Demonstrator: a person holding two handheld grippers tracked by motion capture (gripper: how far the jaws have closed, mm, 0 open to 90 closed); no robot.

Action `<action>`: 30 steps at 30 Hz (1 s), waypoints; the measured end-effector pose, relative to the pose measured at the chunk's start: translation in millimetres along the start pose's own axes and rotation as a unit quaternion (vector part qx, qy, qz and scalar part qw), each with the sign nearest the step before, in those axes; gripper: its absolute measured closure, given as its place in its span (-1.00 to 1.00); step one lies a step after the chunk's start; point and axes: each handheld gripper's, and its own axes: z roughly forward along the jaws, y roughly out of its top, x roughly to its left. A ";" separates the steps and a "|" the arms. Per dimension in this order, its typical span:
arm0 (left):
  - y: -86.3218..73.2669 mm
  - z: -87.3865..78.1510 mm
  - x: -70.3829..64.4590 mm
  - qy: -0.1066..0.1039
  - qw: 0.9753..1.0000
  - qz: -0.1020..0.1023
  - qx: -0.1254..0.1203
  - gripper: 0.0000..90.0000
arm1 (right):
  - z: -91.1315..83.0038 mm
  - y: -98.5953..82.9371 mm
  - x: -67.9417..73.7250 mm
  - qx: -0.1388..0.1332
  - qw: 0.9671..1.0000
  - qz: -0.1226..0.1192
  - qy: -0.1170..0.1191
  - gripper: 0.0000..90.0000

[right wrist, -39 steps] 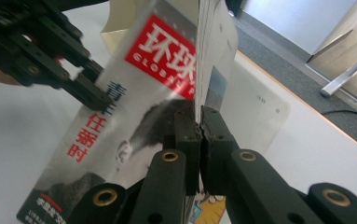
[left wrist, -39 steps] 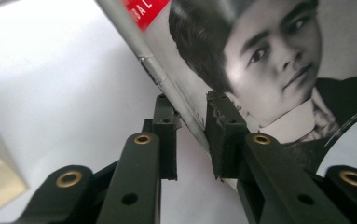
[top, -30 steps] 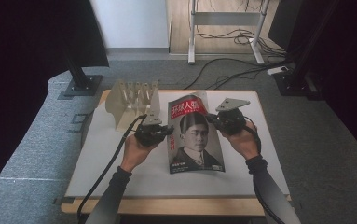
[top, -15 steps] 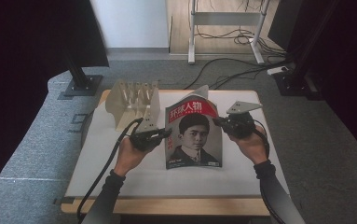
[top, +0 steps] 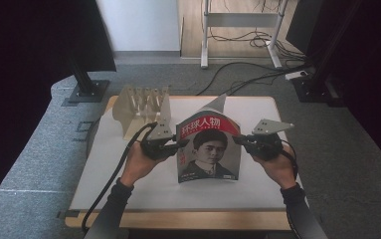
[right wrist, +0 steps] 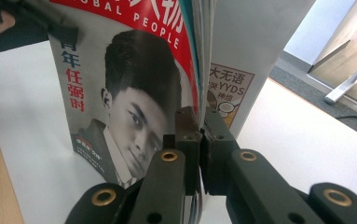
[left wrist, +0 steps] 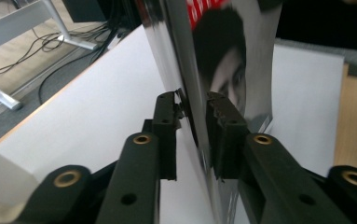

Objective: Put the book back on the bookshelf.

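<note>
A magazine (top: 208,149) with a portrait and a red title on its cover stands upright on the white table (top: 128,174), its bottom edge resting on the top. My left gripper (top: 180,144) is shut on its left edge, the spine side. In the left gripper view the jaws of the left gripper (left wrist: 192,106) clamp the glossy magazine (left wrist: 241,56) from both sides. My right gripper (top: 238,140) is shut on the opposite edge. In the right gripper view the right gripper (right wrist: 201,122) pinches the stacked page edges of the magazine (right wrist: 134,93).
A pale slotted rack (top: 143,107) stands at the back left of the table, just behind the left hand. Black cables trail from both grippers. Stand bases (top: 86,92) and loose cables (top: 247,74) lie on the grey floor beyond the table.
The magazine has been tipped up from a backward lean to nearly upright, and both hands have drawn a little toward the near edge. Both grippers kept their hold.
</note>
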 end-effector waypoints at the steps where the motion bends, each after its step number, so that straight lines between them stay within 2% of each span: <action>1: 3.1 -0.3 1.3 -0.002 1.000 -0.004 -0.002 0.63 | 0.0 0.0 0.0 0.000 1.000 0.000 0.000 0.90; 3: 11.1 0.7 4.6 -0.013 1.000 -0.011 0.000 0.57 | -0.3 -0.3 0.0 -0.001 1.000 0.000 0.002 0.90; 4: 17.8 4.6 7.0 -0.022 1.000 -0.016 0.009 0.49 | -0.5 -0.8 0.2 -0.002 1.000 0.000 0.003 0.90; 5: 20.2 6.9 7.5 -0.021 1.000 -0.014 0.015 0.51 | -0.8 -1.0 0.2 -0.002 1.000 -0.001 0.003 0.90; 7: 21.9 8.8 7.5 -0.016 1.000 -0.010 0.019 0.58 | -1.0 -1.3 0.2 -0.003 1.000 0.000 0.003 0.90; 9: 23.6 10.8 7.3 -0.005 1.000 -0.005 0.023 0.77 | -1.7 -2.0 -0.2 -0.004 1.000 0.000 0.004 0.90; 10: 23.3 10.7 8.6 -0.006 1.000 -0.011 0.024 0.84 | -2.1 -2.6 -1.3 -0.005 1.000 -0.001 0.005 0.89; 14: 22.2 10.0 9.4 -0.012 1.000 -0.016 0.020 0.90 | -1.2 -2.5 -1.7 -0.002 1.000 -0.003 0.002 0.87; 16: 20.8 8.0 10.6 -0.016 1.000 -0.017 0.013 0.93 | -0.2 -3.2 -2.7 0.006 1.000 -0.003 -0.010 0.79; 22: 19.4 2.0 11.5 -0.015 1.000 -0.016 0.006 0.93 | 2.5 -11.3 -7.1 0.018 1.000 0.005 -0.024 0.64; 25: 17.9 -2.5 13.1 -0.015 1.000 -0.021 0.006 0.94 | 4.5 -14.4 -7.9 0.022 0.999 0.007 -0.026 0.57; 26: 16.7 -6.2 14.9 -0.016 1.000 -0.026 0.007 0.94 | 7.3 -17.7 -7.9 0.026 0.999 0.011 -0.028 0.47; 30: 14.4 -12.4 18.0 -0.012 0.999 -0.032 0.008 0.94 | 11.1 -21.4 -7.9 0.030 0.999 0.016 -0.031 0.33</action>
